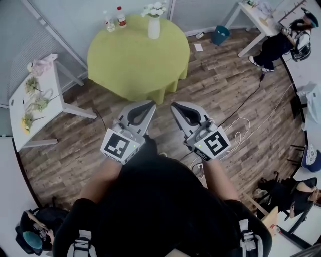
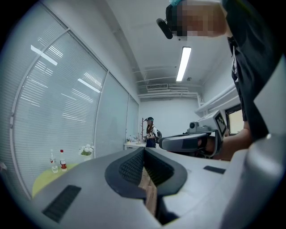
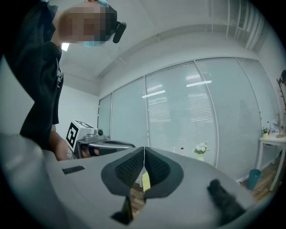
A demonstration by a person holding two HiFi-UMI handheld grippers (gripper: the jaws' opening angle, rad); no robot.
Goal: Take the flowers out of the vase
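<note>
While you hold them side by side above the wooden floor, your left gripper and right gripper both have jaws closed, empty; the flowers sit in the white vase on the green counter's far side, well apart

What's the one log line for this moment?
left gripper: shut, empty | right gripper: shut, empty | flowers: in vase, on green table | vase: not yet reached

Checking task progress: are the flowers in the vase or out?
In. The white flowers stand in the white vase, upright on the round green table.
</note>
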